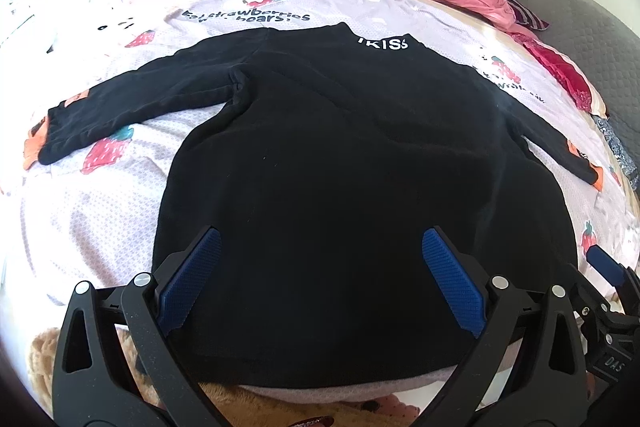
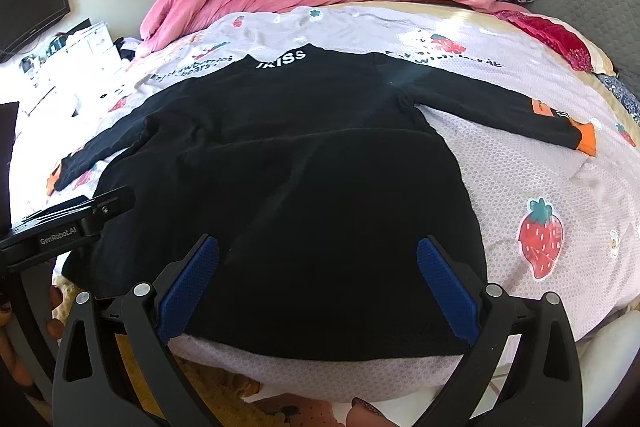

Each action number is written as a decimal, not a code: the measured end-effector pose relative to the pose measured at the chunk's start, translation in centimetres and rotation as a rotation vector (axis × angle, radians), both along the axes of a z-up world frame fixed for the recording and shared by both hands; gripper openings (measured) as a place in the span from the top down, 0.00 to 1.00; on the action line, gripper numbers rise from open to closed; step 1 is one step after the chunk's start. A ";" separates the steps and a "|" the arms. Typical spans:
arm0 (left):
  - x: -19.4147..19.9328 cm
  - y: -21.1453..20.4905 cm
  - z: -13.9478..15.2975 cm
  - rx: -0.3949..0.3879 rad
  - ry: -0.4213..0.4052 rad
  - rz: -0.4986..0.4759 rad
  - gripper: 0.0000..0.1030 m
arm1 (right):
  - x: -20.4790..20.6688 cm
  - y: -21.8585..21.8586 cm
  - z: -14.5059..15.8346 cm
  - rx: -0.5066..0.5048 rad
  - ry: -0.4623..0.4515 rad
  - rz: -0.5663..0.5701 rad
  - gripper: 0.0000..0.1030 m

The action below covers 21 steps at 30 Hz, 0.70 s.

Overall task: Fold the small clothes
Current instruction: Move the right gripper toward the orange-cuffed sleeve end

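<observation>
Both tools gape wide and empty over the hem of the black top, which lies flat on the bed, long axis toward 12 o'clock; we judge left tool nearer the 9 o'clock sleeve, right tool the 3 o'clock one.

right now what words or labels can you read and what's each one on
"KISS", with an unclear mark before it: white letters at the collar of the black long-sleeved top
"GenRobot.AI": on the black left hand-held gripper
"DAS": on the black right hand-held gripper; any further letters are cut off
"strawberries" and "bears": dark print on the pale strawberry-patterned bed sheet; its other words are too distorted to read
</observation>
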<state>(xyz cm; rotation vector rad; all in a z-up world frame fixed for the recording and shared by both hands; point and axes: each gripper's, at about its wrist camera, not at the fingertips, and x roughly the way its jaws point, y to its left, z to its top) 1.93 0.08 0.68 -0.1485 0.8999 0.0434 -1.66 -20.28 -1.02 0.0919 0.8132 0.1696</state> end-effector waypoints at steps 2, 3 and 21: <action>0.6 -0.1 -0.1 0.009 0.005 -0.002 0.08 | 0.4 -0.3 -0.2 0.002 0.009 -0.010 0.04; 0.7 -0.2 -0.1 0.010 0.007 -0.004 0.08 | 0.6 -0.4 -0.3 0.003 0.013 -0.015 0.04; 6.0 -1.8 -0.1 -0.008 0.042 -0.045 0.08 | 4.7 -4.8 -0.3 0.020 0.018 -0.115 0.04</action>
